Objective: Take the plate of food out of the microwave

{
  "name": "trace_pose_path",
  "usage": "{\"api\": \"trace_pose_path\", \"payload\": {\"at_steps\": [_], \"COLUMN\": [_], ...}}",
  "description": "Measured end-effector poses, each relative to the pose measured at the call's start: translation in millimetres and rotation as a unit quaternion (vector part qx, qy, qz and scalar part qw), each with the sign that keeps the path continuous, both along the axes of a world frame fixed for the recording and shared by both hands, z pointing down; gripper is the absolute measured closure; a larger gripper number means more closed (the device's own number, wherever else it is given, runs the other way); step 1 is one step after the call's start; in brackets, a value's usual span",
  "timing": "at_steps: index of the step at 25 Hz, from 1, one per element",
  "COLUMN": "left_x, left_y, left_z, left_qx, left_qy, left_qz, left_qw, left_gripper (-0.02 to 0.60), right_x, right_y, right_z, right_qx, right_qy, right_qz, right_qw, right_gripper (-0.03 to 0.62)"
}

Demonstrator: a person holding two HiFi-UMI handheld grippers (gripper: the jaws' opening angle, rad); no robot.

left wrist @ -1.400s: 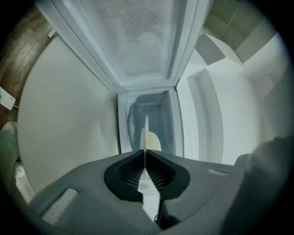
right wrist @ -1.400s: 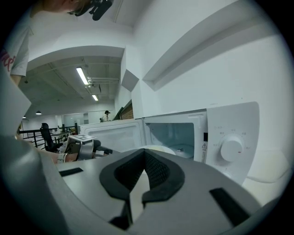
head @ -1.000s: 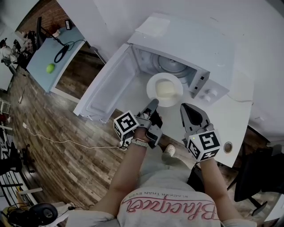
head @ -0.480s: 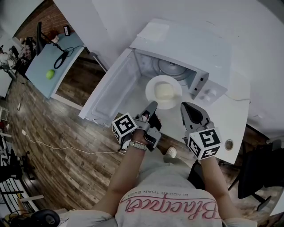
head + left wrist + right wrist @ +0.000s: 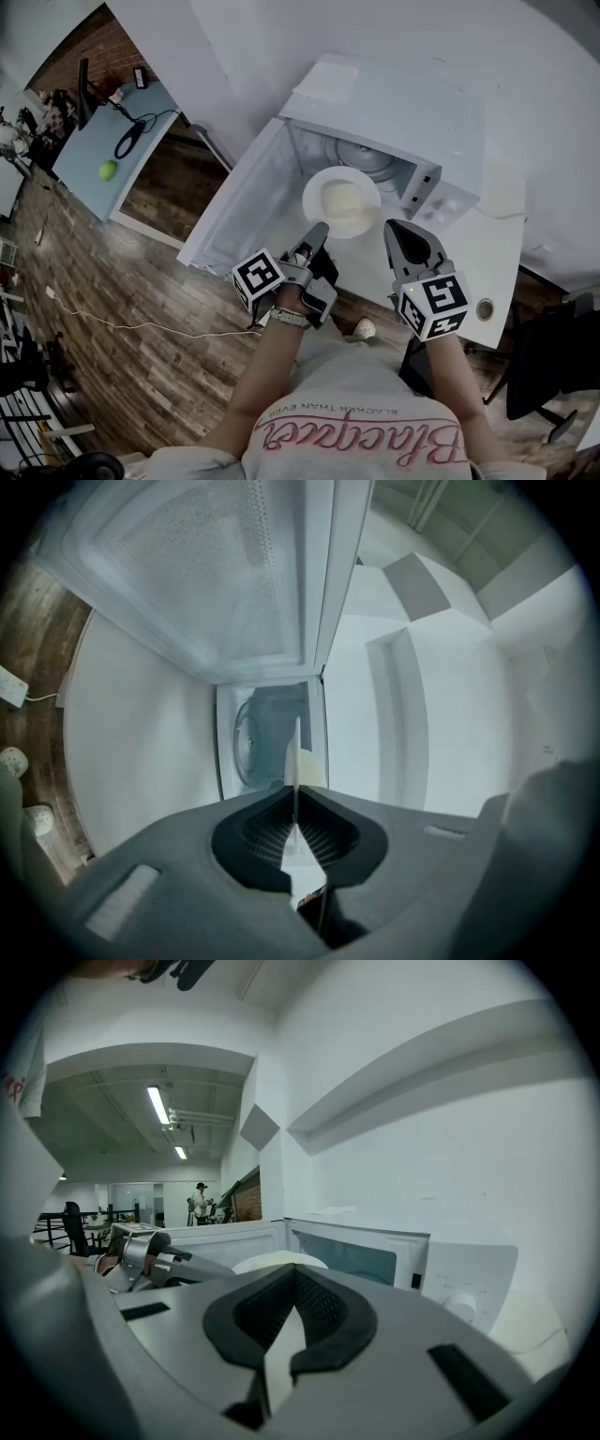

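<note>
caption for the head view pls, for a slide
Left hand-held gripper clamps the rim of the plate of food at the open microwave; right hand-held gripper hovers shut alongside.

microwave (image 5: pixel 403 105) — 1 | plate of food (image 5: pixel 312 195) — 1 | hand-held grippers (image 5: pixel 319 229) (image 5: pixel 391 226) — 2

Soft, even indoor light fills all 3 views, and colour is muted, nearly grey. In the right gripper view 2 ceiling tubes (image 5: pixel 159 1105) glow bright in the far hall. The white wall (image 5: pixel 422 1147) and the microwave (image 5: pixel 375 103) look pale, with faint shadows and a dimmer cavity. Both gripper views bend strongly and end in a black round rim, with the nearest foreground soft. The head view curves at its edges.
</note>
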State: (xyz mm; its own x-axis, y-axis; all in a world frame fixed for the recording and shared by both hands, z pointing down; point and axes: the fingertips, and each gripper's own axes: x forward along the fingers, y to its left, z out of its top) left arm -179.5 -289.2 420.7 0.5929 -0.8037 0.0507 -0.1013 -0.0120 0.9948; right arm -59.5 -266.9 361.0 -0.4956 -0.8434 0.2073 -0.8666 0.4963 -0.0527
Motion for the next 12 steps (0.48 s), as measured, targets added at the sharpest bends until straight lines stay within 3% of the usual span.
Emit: {"api": "trace_pose_path", "payload": {"at_steps": [12], "left_x": [-2.4], "left_y": [-10.5], "left_z": [-27.5], "left_qx": [0.001], "left_qy": [0.018], "left_qz": [0.005], "left_qw": [0.9998], "left_gripper": [0.563], "right_x": [-2.8], "right_y": [-13.1], "right_z": [-17.4], "right_qx": [-0.001], "right_qy": [-0.007], "right_qz": [0.014], "right_qw": [1.000], "right_gripper": [0.583]}}
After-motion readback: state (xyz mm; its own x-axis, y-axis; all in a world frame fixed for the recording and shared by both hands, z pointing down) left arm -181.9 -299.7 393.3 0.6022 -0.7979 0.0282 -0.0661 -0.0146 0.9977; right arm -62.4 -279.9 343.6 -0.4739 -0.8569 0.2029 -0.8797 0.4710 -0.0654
